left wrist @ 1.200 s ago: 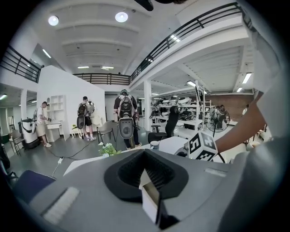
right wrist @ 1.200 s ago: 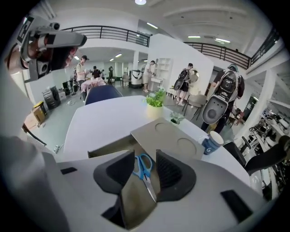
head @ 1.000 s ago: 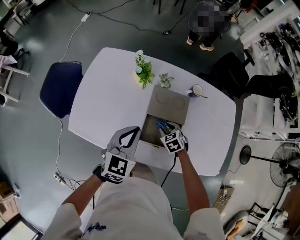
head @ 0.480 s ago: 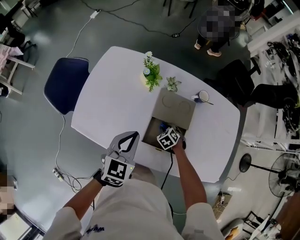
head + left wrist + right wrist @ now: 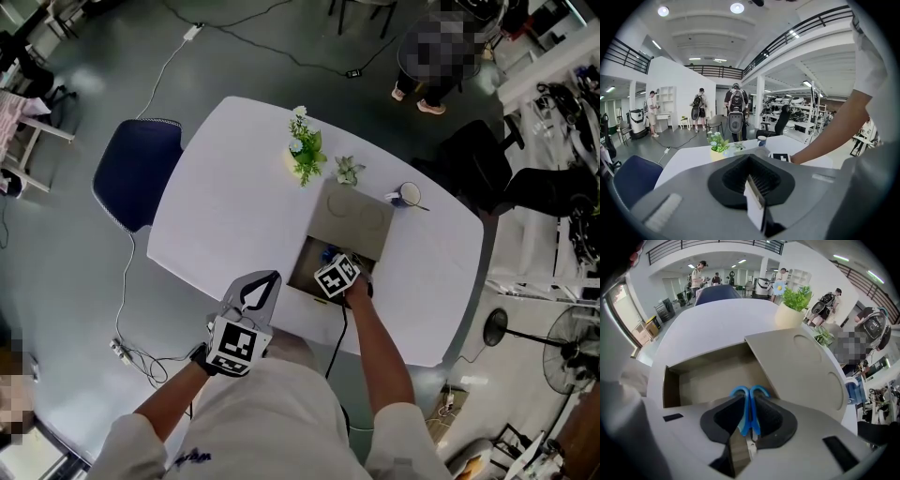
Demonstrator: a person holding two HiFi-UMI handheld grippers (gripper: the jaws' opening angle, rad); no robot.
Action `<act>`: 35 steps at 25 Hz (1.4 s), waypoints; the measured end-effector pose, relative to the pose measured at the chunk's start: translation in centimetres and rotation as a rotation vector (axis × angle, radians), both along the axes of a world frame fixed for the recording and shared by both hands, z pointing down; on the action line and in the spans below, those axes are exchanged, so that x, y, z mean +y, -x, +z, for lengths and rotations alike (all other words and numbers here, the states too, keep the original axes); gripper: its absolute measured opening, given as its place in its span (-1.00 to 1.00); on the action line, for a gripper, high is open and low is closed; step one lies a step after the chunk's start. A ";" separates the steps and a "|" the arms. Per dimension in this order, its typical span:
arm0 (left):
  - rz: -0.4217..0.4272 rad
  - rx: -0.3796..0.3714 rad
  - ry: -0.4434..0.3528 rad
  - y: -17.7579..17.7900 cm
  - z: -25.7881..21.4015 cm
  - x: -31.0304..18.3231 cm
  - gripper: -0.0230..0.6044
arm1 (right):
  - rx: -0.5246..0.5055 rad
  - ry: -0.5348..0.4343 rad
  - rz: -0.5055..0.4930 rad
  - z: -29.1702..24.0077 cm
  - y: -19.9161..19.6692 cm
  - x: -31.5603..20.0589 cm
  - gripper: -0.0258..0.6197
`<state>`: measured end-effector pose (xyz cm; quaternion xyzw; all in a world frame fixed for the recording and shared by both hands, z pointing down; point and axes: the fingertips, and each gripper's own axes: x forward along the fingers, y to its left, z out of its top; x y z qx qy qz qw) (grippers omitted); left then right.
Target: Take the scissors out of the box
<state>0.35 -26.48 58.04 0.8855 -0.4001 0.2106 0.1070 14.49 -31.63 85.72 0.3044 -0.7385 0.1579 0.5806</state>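
Note:
An open cardboard box (image 5: pixel 305 272) lies on the white table (image 5: pixel 225 216), its lid (image 5: pixel 358 220) folded back. My right gripper (image 5: pixel 334 265) points steeply down into the box. Its jaws are closing, and in the right gripper view the pads press on the blue handles of the scissors (image 5: pixel 740 392) between them. There my right gripper (image 5: pixel 750 416) hides the blades, with the box wall (image 5: pixel 712 376) behind. My left gripper (image 5: pixel 259 285) hovers at the table's near edge, left of the box. It is shut and holds nothing, as my left gripper (image 5: pixel 750 161) also looks in its own view.
A potted plant (image 5: pixel 307 155), a smaller plant (image 5: pixel 349 171) and a mug (image 5: pixel 408 195) stand beyond the box. A blue chair (image 5: pixel 136 173) is at the table's left. A person (image 5: pixel 436 47) stands on the floor beyond, and shelving and fans (image 5: pixel 572 337) crowd the right.
My right gripper has sunk into the box and its jaws have narrowed round the blue scissor handles. The left gripper has dropped slightly by the near table edge.

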 end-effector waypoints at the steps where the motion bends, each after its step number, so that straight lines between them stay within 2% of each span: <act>1: 0.000 0.000 0.000 0.0 0.0 0.0 -0.92 | 0.009 0.003 0.000 0.1 0.0 0.0 -0.66; 11: -0.036 -0.003 0.009 1.7 0.6 0.0 -0.92 | -0.002 -0.033 0.043 -0.1 -0.1 -0.2 -0.67; 17: -0.055 -0.020 0.029 2.7 1.5 0.4 -0.92 | -0.100 -0.019 0.184 -0.4 -0.5 0.0 -0.67; 23: -0.060 -0.007 0.022 2.6 0.5 0.5 -0.92 | -0.214 -0.117 0.278 -4.0 -1.1 0.5 -0.67; 30: -0.024 -0.008 -0.019 1.9 -0.8 0.3 -0.92 | -0.400 -0.295 0.442 -10.9 -2.0 1.2 -0.67; 35: -0.001 -0.009 -0.038 1.7 -1.6 -0.2 -0.92 | -0.518 -0.375 0.537 -16.3 -2.9 2.6 -0.67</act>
